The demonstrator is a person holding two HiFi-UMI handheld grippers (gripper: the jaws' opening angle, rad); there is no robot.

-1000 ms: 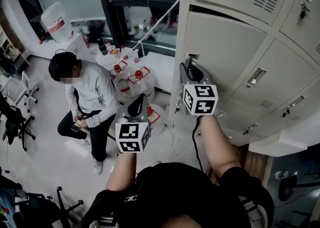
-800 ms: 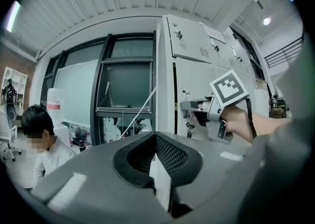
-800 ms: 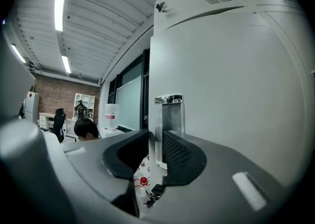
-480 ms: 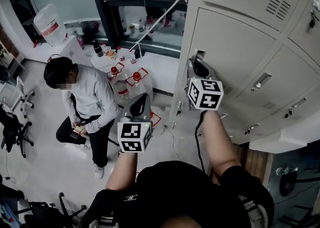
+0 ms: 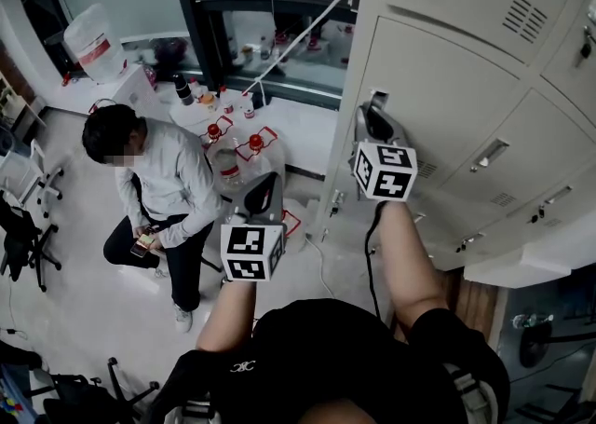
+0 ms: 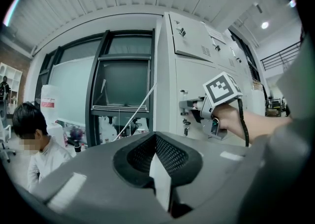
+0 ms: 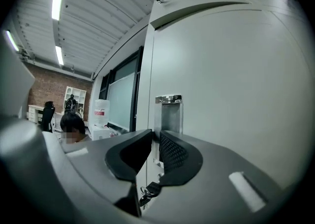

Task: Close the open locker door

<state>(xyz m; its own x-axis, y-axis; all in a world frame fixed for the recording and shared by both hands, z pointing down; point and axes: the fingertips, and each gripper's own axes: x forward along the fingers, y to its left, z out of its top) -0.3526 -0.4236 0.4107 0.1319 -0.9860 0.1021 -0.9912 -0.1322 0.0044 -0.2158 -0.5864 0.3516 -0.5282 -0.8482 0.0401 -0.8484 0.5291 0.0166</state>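
The pale grey locker door [image 5: 447,87] lies flush with its neighbours, with no dark gap along its top edge. My right gripper [image 5: 371,113] is at the door's left edge, level with the metal handle recess [image 7: 170,114]. Its jaws have just been closing and now stand a narrow slit apart [image 7: 155,137]. Only the cabinet's corner line shows through the slit, and nothing is between the pads. A bunch of keys [image 7: 147,193] hangs from the lock below the jaws. My left gripper [image 5: 264,184] hangs in free air left of the lockers, its tips together [image 6: 156,142], holding nothing.
A person [image 5: 158,180] sits on the floor at the left. Red-capped water bottles [image 5: 237,147] stand by the window base, with a large jug [image 5: 93,40] further back. A white cord [image 5: 298,31] runs slantwise to the cabinet. Office chairs [image 5: 23,226] stand far left. More locker doors [image 5: 521,161] continue right.
The dark gap along the door's top edge has gone and the door has swung flush. My right gripper went with it toward the cabinet. The left gripper has barely shifted.
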